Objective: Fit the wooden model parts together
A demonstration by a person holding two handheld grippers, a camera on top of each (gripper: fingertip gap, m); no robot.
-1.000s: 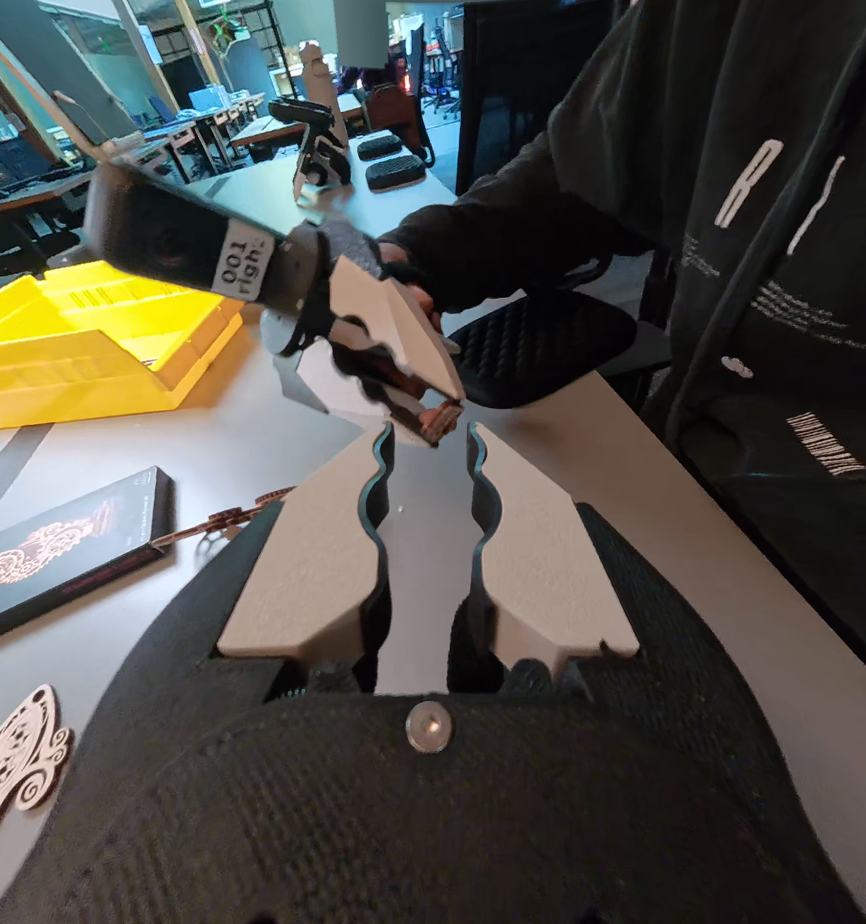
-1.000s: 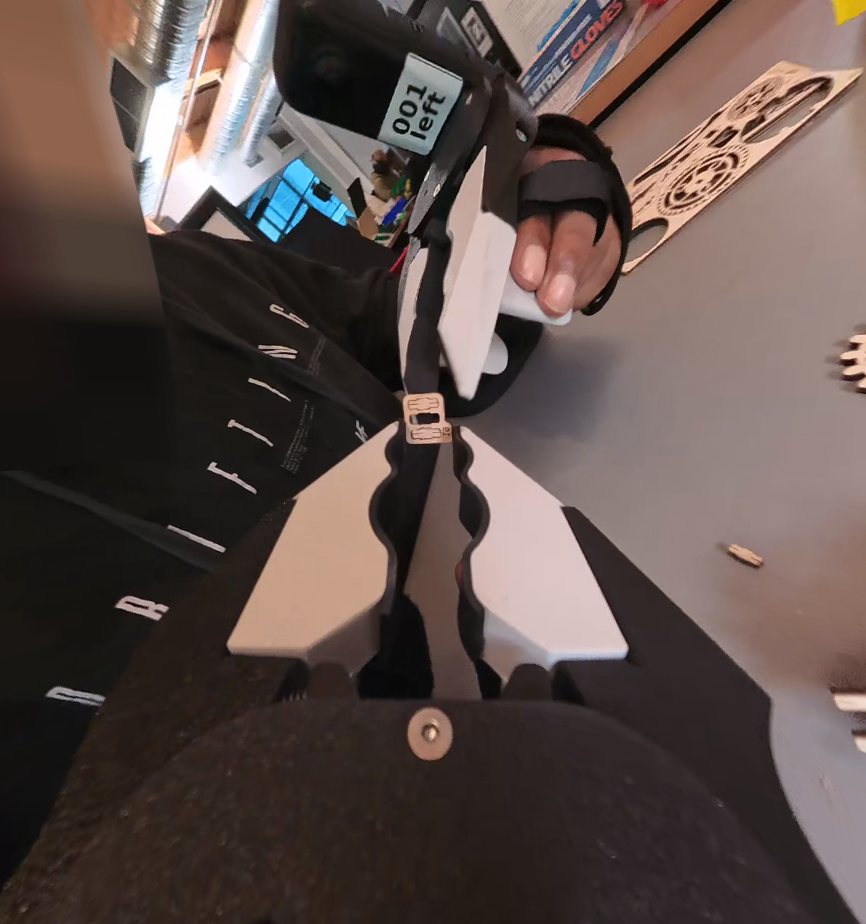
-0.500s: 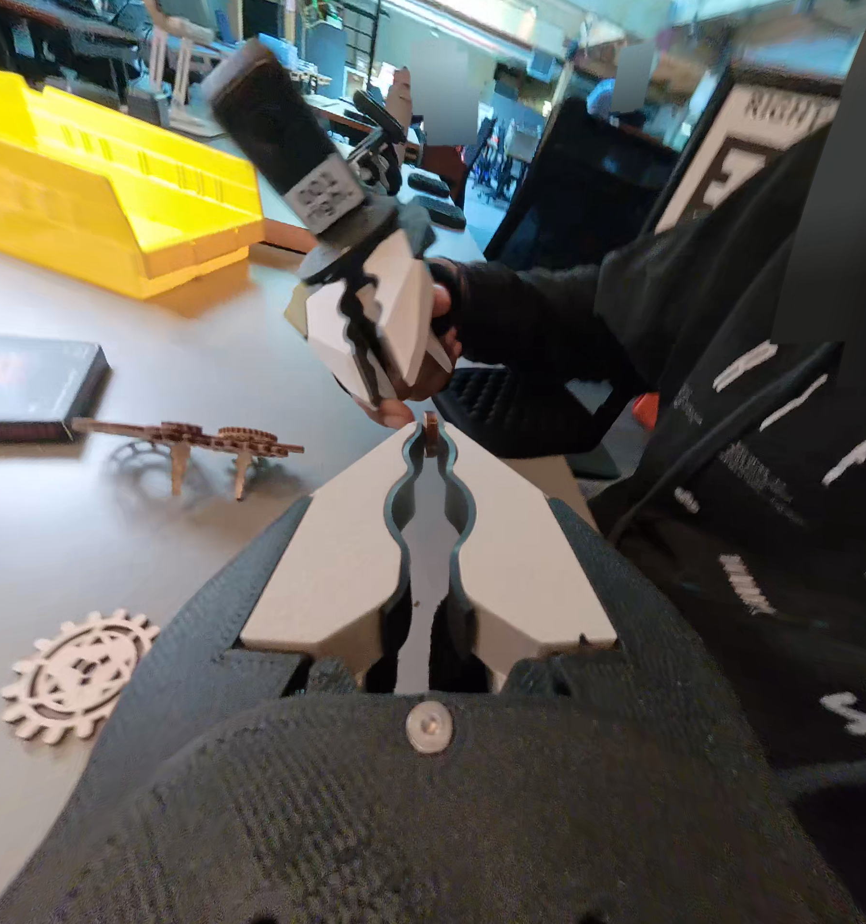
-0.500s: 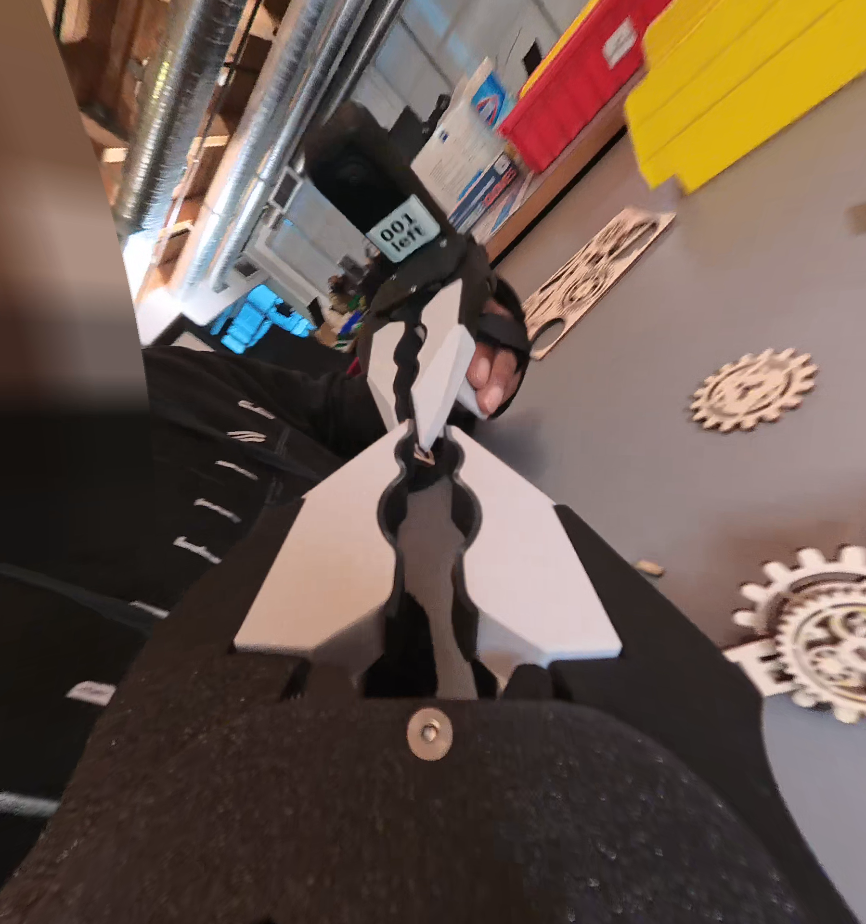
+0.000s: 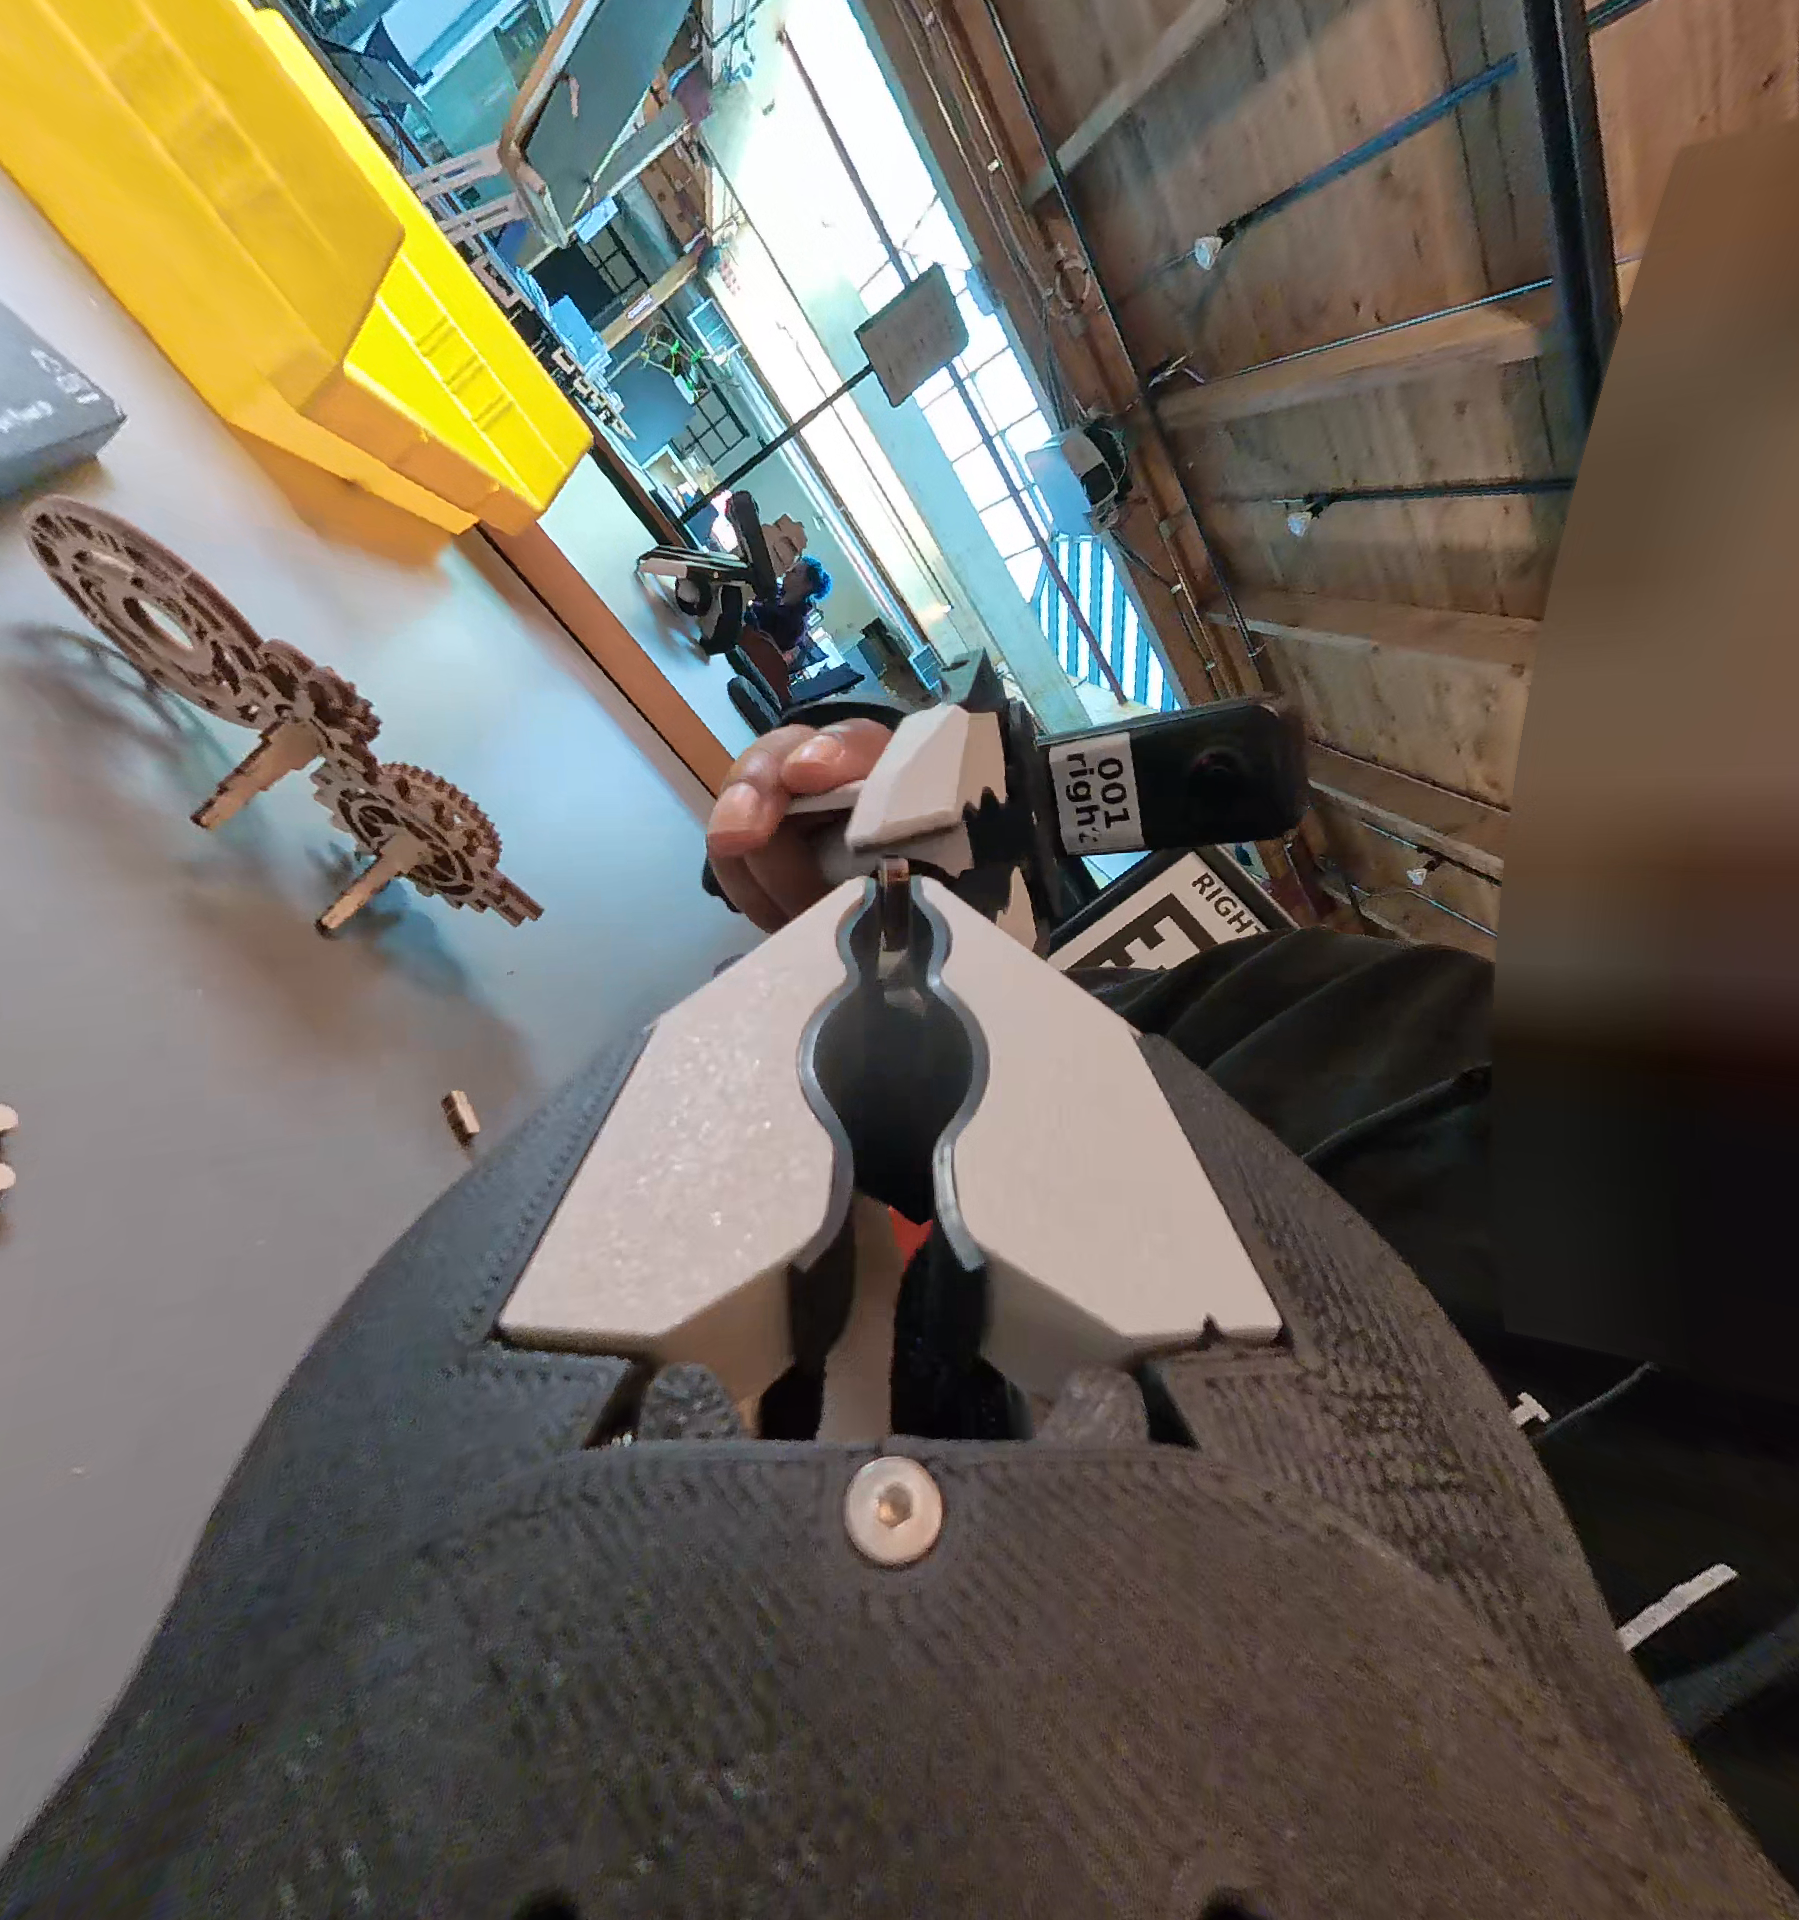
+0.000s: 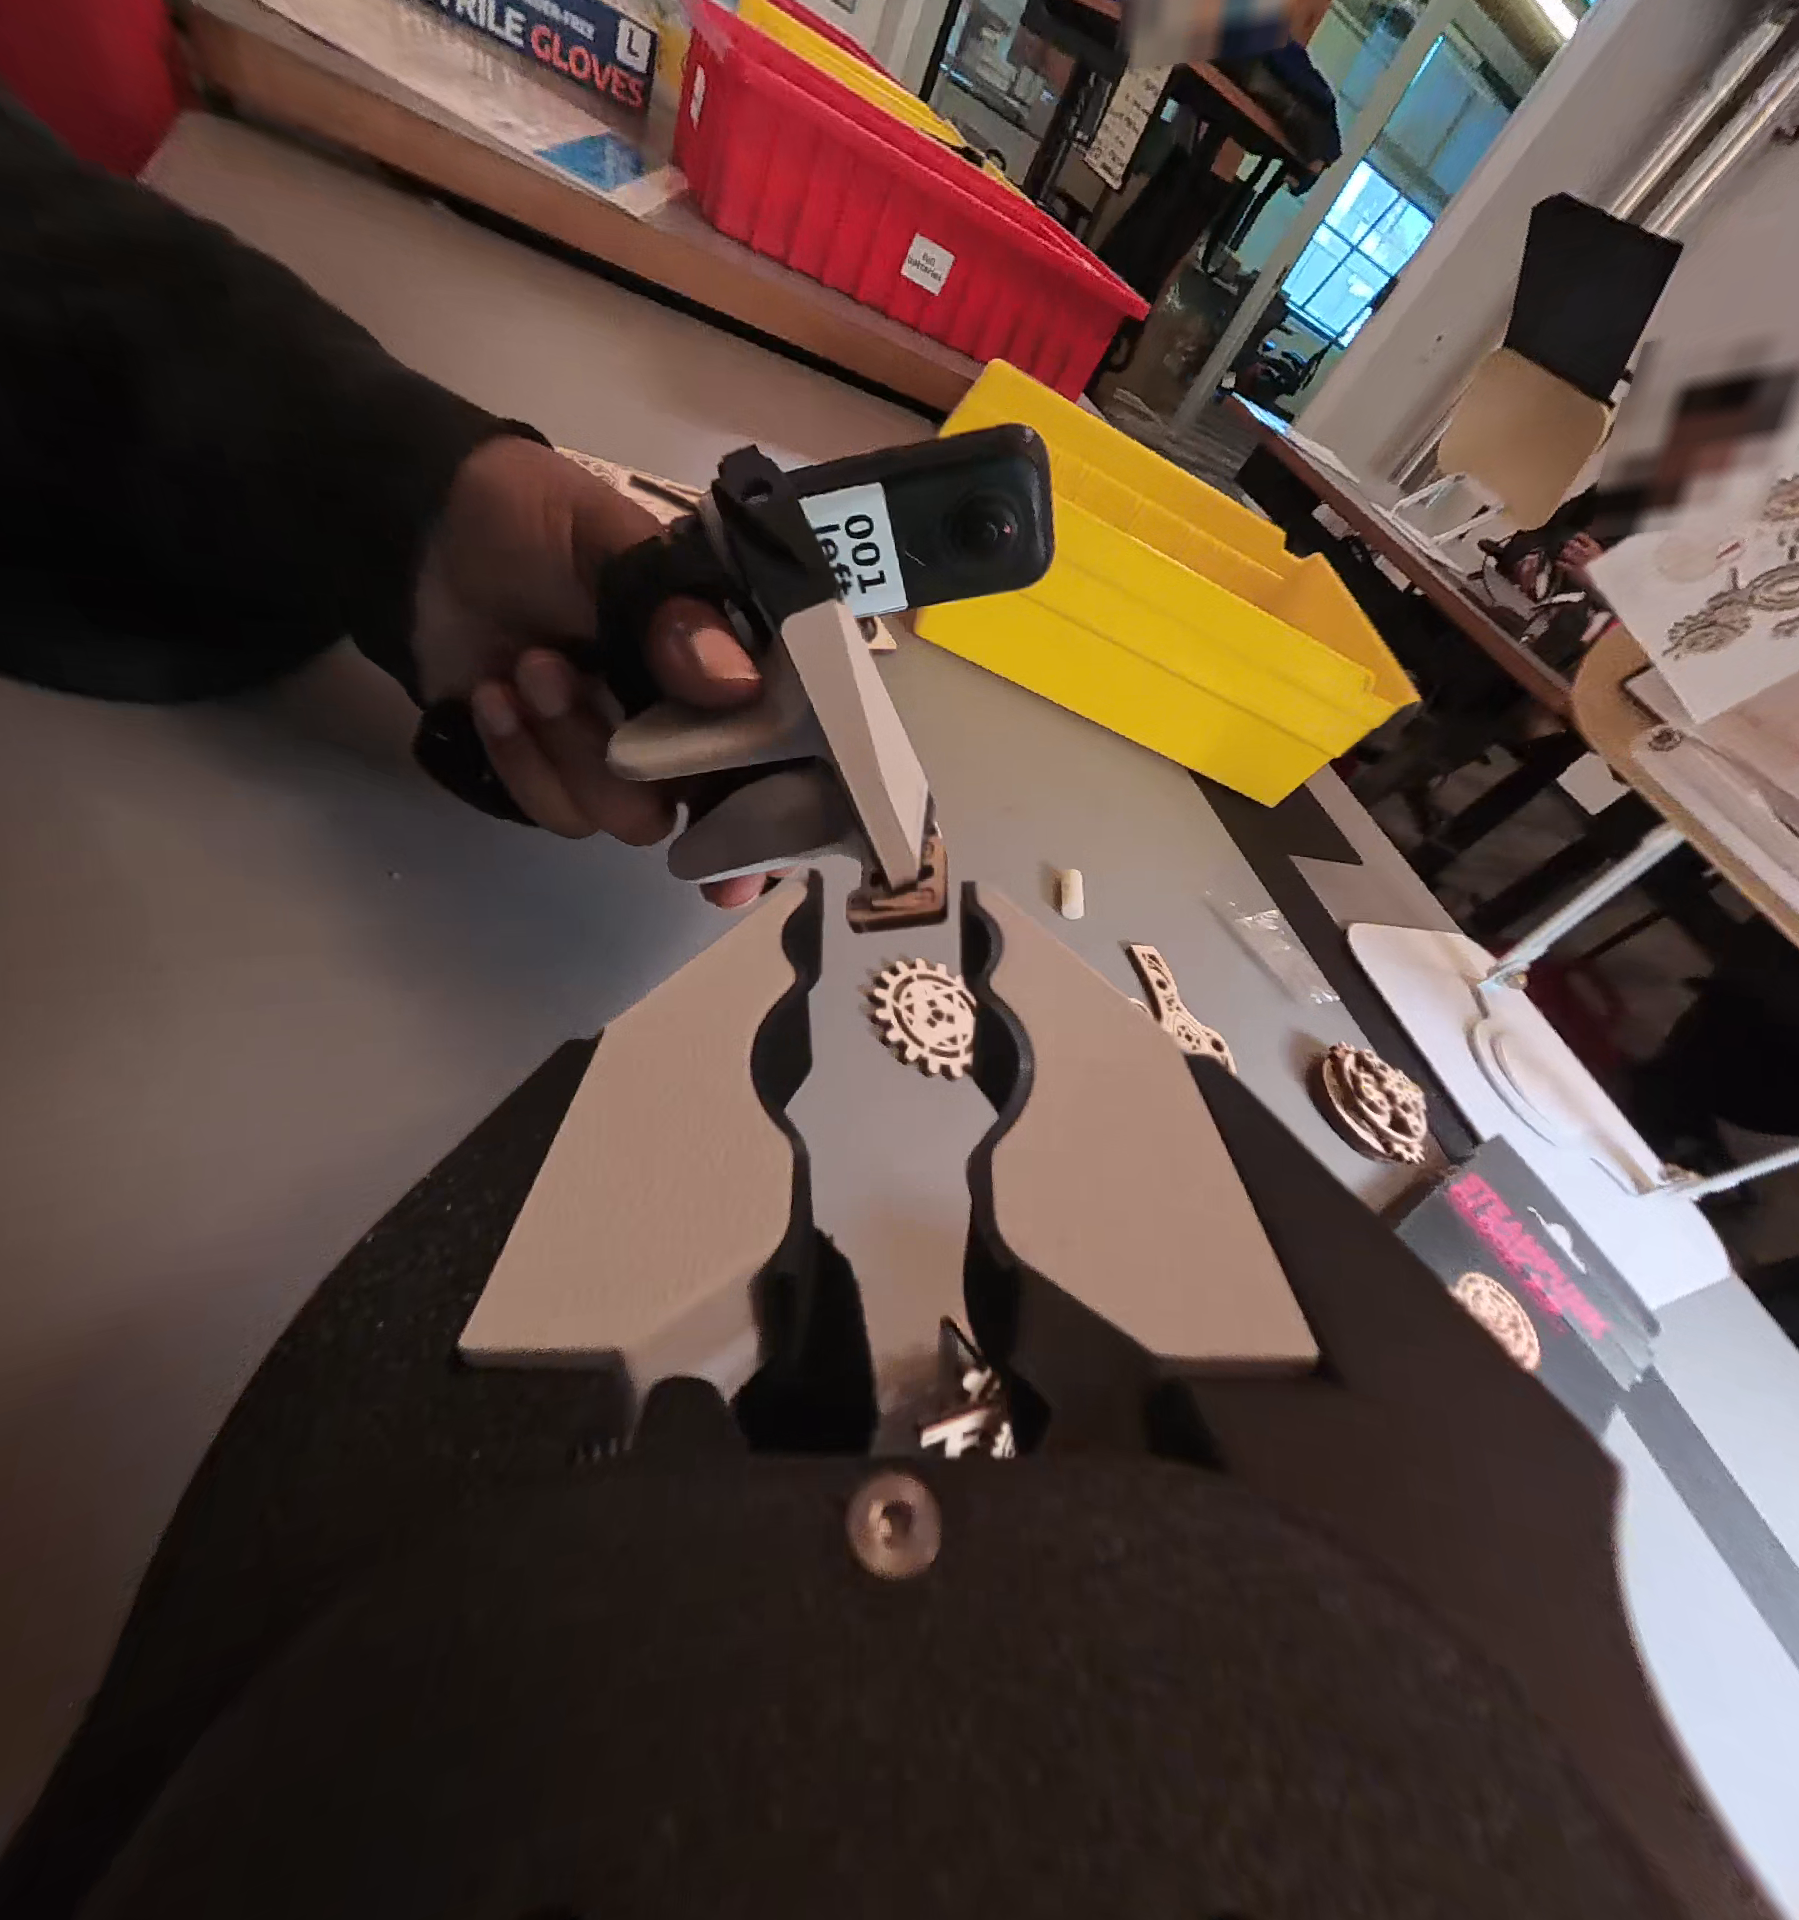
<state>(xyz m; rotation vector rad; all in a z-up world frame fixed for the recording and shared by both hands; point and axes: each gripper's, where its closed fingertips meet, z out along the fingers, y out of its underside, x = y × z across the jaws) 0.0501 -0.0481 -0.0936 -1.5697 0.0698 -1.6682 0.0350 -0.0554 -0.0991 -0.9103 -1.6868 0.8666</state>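
Left gripper (image 5: pixel 893 902) fingers pinching a small flat brown wooden tab (image 6: pixel 900 894) above the grey tabletop (image 6: pixel 199 935). Right gripper (image 6: pixel 890 899) fingers spread, bracketing it without gripping. Fitting barely begun, judging by pale wooden gear (image 6: pixel 924 1015) and gear assembly (image 5: pixel 282 707) lying apart.

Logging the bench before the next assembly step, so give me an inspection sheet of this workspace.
Surface: grey table.
Job's things: small wooden piece held above the table; loose gear lying flat; gear assembly standing on its pegs.
Clutter: yellow bin, red bin, dark box, small peg.
Grippers: left gripper shut on the small wooden piece; right gripper open, tips either side of it.
Cables: nothing seen on the table.
Surroundings: workshop desks behind.
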